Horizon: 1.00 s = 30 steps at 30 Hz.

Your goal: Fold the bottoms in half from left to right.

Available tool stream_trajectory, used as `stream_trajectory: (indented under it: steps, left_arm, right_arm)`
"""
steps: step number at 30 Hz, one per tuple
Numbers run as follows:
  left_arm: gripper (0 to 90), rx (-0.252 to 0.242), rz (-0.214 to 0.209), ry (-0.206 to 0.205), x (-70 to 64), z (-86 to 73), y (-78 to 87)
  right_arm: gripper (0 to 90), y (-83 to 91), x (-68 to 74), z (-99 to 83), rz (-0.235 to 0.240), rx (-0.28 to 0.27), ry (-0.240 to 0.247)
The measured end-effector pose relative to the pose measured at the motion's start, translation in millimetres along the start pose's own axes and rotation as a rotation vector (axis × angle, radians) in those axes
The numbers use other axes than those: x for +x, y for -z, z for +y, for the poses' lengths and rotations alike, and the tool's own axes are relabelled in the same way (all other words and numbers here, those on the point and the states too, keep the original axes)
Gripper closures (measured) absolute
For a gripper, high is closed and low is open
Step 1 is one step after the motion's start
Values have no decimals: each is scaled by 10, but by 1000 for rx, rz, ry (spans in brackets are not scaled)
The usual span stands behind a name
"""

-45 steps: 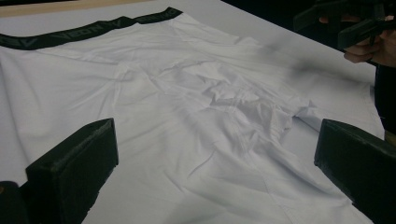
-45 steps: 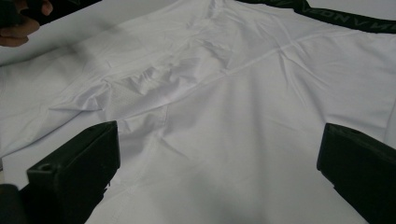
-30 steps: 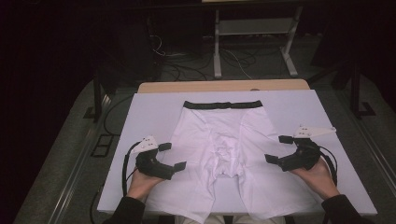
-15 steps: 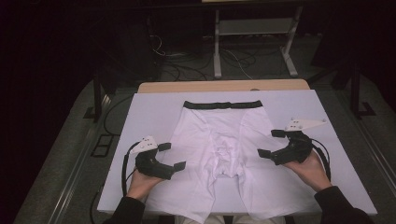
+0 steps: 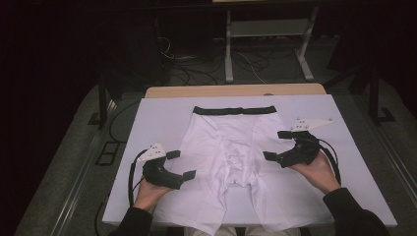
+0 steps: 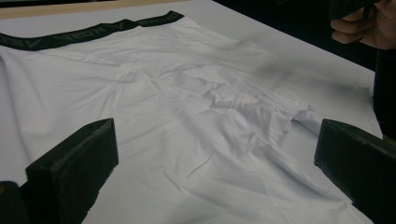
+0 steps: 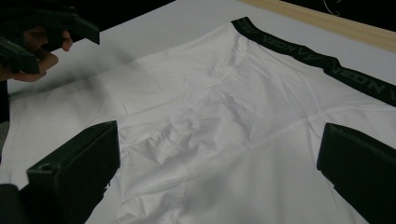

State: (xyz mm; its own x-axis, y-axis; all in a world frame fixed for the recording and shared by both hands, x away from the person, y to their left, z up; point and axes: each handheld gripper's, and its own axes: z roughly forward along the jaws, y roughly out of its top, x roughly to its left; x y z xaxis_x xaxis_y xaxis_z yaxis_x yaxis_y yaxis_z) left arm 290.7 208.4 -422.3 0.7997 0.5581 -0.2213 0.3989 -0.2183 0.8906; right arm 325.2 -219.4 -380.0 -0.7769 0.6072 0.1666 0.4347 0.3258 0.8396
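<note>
Covering: white sheet (image 5: 147, 123) over the table
Shorts: white shorts (image 5: 236, 157) flat at the sheet's middle, black waistband far
Right gripper (image 5: 278, 145): jaws spread above the shorts' right edge
Left gripper (image 5: 181, 165): jaws spread at their left edge

Both forearms wear dark sleeves. The left gripper (image 5: 179, 164) and right gripper (image 5: 277, 145) are black, with blocky jaws. Each carries a pale three-cornered plate and a black cable.

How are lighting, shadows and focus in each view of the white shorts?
High view: table lit, surroundings nearly black, white shorts slightly soft. Left gripper view: a blurred grey shadow crosses the shorts, near black fingers soft-edged. Right gripper view: dim, waistband lettering legible, left gripper dark.
</note>
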Motion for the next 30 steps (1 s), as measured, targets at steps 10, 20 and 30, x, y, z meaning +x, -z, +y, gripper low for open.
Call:
stream_trajectory:
  steps: [10,20,30]
  left_arm:
    - [0,-1,-1,-2,-1,1,2]
    - [0,-1,-2,-3,0,1,3]
    - [0,-6,-4,0,-1,2,5]
  right_arm:
    - [0,-141,15,174,11,13,20]
    - [0,-298,53,343,26,23,45]
    - [0,-442,79,478,34,32,58]
